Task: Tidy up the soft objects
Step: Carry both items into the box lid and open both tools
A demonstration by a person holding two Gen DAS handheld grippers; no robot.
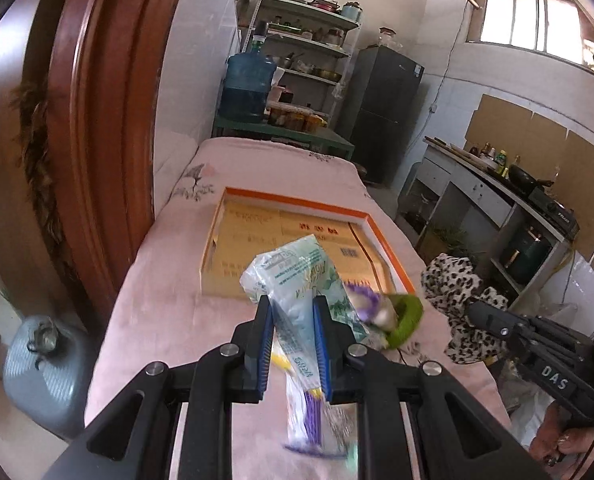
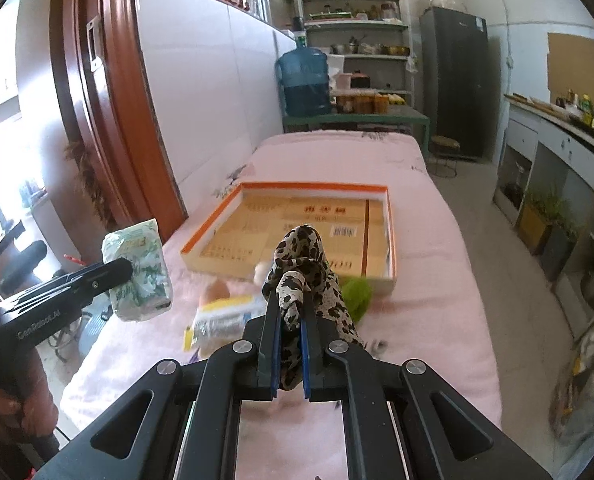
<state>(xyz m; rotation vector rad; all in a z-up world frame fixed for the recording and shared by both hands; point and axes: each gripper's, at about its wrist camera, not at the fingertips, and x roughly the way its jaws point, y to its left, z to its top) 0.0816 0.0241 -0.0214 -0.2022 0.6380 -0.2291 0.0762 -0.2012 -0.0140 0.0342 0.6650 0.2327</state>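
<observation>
Left wrist view has our left gripper (image 1: 293, 312) clamped on a tissue pack (image 1: 297, 276), its jaws narrow with the crinkly wrapper pinched between the blue pads, and the pack rides clear above the pink-covered bench (image 1: 169, 320). Over in the right wrist view our right gripper (image 2: 289, 316) is squeezed tight on a leopard-print cloth (image 2: 305, 260), which bunches up above the jaws and droops past them. Both loads sit over the near end of the bench, just short of the shallow box (image 2: 391, 236) with the orange rim that lies toward the middle. To our eye we are mid-carry, and the job now is to take each piece on over the near rim before we let go, keeping the cloth's hanging tail from catching that rim. We'd bring them in apart from each other so they don't tangle. The pack looks soft and puffy, white with green printing and a glossy film that could slip. The cloth looks thin and limp, and it will likely fall in a heap. Below us a green fuzzy thing (image 2: 357, 292) lies against the box's near wall, with another packet (image 2: 225, 316) beside it.
</observation>
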